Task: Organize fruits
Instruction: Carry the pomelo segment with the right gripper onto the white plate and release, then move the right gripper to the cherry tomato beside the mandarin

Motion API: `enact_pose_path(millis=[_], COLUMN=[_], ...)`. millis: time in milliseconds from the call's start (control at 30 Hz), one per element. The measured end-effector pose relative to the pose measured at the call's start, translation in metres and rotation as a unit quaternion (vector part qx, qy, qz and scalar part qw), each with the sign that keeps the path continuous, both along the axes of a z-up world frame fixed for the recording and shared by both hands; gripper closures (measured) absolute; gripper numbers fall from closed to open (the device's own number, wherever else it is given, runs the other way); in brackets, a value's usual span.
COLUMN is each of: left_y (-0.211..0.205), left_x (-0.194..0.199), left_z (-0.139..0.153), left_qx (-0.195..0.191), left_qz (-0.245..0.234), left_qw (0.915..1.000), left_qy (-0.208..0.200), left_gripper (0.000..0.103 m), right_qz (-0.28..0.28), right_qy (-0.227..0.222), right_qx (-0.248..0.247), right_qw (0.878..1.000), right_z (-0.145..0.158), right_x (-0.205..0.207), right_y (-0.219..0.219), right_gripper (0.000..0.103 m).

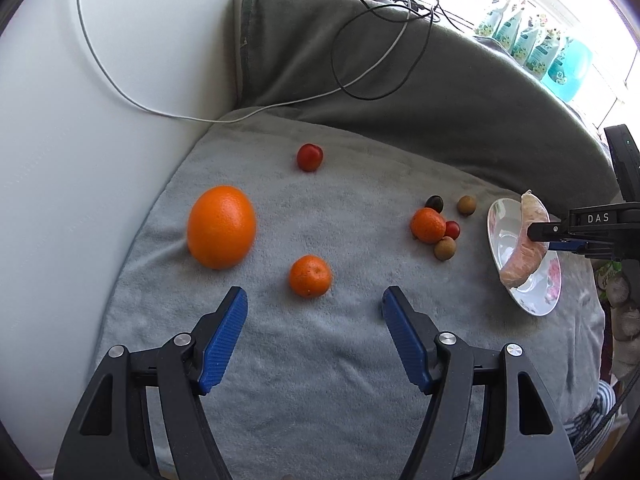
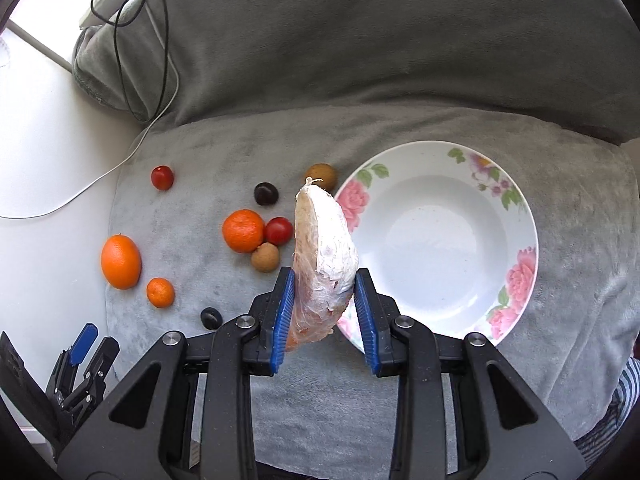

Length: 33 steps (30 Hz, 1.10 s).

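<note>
Beside the plate (image 2: 516, 216), a wrapped fruit wedge (image 2: 324, 256), perhaps grapefruit, is clamped by the right gripper (image 2: 325, 312). Lowering onto it is called for next. The left gripper (image 1: 314, 312) is held wide open, empty.

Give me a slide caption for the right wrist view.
Right gripper holds a plastic-wrapped fruit wedge beside an empty floral plate, loose fruit scattered left.

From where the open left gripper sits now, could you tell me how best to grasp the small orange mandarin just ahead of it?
Grip the small orange mandarin across its widest middle, coming straight forward with the left gripper; it is round, stands apart, and lies between the open fingers' line.
</note>
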<state>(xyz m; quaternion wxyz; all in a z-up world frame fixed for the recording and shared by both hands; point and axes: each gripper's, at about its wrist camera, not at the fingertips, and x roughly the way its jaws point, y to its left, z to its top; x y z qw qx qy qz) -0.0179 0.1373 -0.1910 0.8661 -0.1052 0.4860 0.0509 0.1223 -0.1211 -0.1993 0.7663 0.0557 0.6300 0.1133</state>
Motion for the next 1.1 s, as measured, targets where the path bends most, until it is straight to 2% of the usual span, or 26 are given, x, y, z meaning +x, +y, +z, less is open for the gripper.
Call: enact_pose_path(millis=[433, 700, 933, 967, 1000, 1067, 1100], left_y=[-0.035, -0.039, -0.038, -0.037, -0.037, -0.036, -0.036], left_x=[0.017, 0.02, 0.019, 0.019, 0.019, 0.019, 0.019], left_z=[0.001, -0.001, -0.004, -0.004, -0.004, -0.005, -0.005], left_qx=[0.005, 0.01, 0.01, 0.01, 0.01, 0.01, 0.01], left_qz=[-0.034, -0.035, -0.029, -0.028, -0.027, -0.025, -0.024], left_qw=[0.9994, 0.9993, 0.9994, 0.9994, 0.9995, 0.9995, 0.9995], left_qy=[0.005, 0.012, 0.015, 0.016, 0.016, 0.017, 0.017], left_gripper=[0.033, 0.033, 0.033, 0.033, 0.033, 0.033, 0.033], right_qz=[-0.062, -0.074, -0.07, -0.068, -0.067, -0.066, -0.064], right_qy=[0.009, 0.016, 0.004, 0.002, 0.001, -0.009, -0.014], right_qx=[-0.013, -0.019, -0.024, -0.027, -0.028, -0.031, -0.034], right_qw=[0.998, 0.997, 0.997, 0.997, 0.997, 0.997, 0.997], right_z=[-0.021, -0.039, -0.038, -0.036, -0.035, -0.032, -0.03], right_x=[0.006, 0.013, 0.015, 0.016, 0.017, 0.017, 0.017], right_y=[-0.077, -0.095, -0.099, -0.099, -0.099, -0.099, -0.098], right_gripper=[0.072, 0.071, 0.071, 0.066, 0.054, 0.039, 0.037])
